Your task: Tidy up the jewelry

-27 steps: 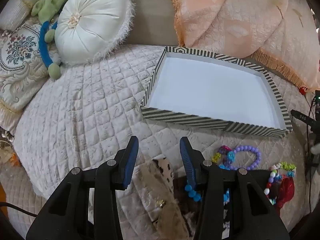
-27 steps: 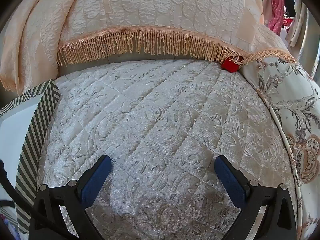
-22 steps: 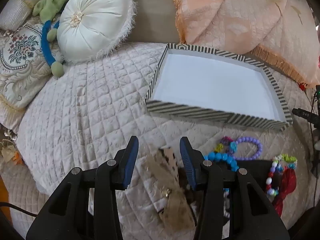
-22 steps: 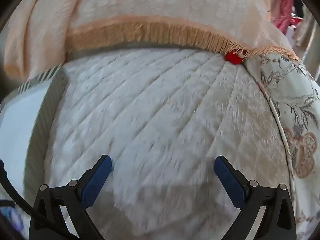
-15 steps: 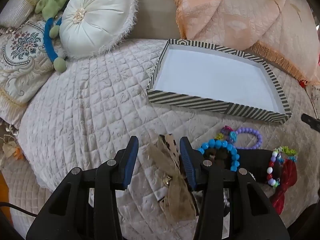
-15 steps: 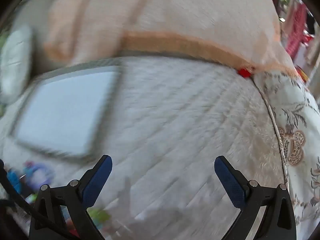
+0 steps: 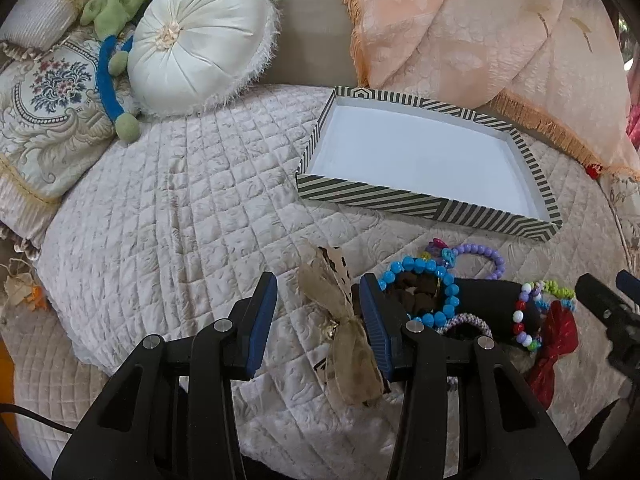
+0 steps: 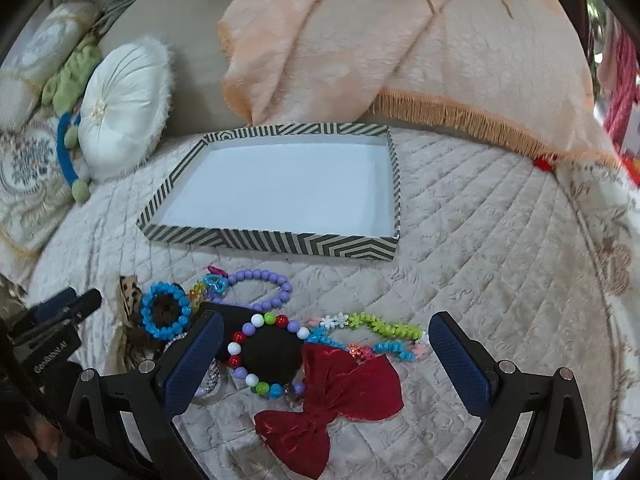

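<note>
A striped tray (image 7: 424, 204) (image 8: 280, 240) with a bare white floor sits on the quilt. In front of it lies a jewelry pile: a blue bead bracelet (image 7: 420, 268) (image 8: 164, 312), a purple bead bracelet (image 7: 480, 252) (image 8: 264, 280), a multicolour bead bracelet (image 8: 256, 344) and a red bow (image 8: 336, 396). My left gripper (image 7: 318, 312) is open low over the quilt. A tan ribbon bow (image 7: 340, 328) lies between its fingers, close to the right pad. My right gripper (image 8: 320, 348) is wide open above the red bow and the multicolour bracelet.
A round white cushion (image 7: 200, 40), a green and blue plush toy (image 7: 116, 92) and a floral pillow (image 7: 40, 92) lie at the back left. A peach fringed blanket (image 8: 440, 60) is heaped behind the tray. Bare quilt (image 8: 500, 240) stretches right of the tray.
The right gripper swung left and drew back, from bare quilt to facing the tray and jewelry. The left gripper pulled back, so the tan bow now lies between its fingers.
</note>
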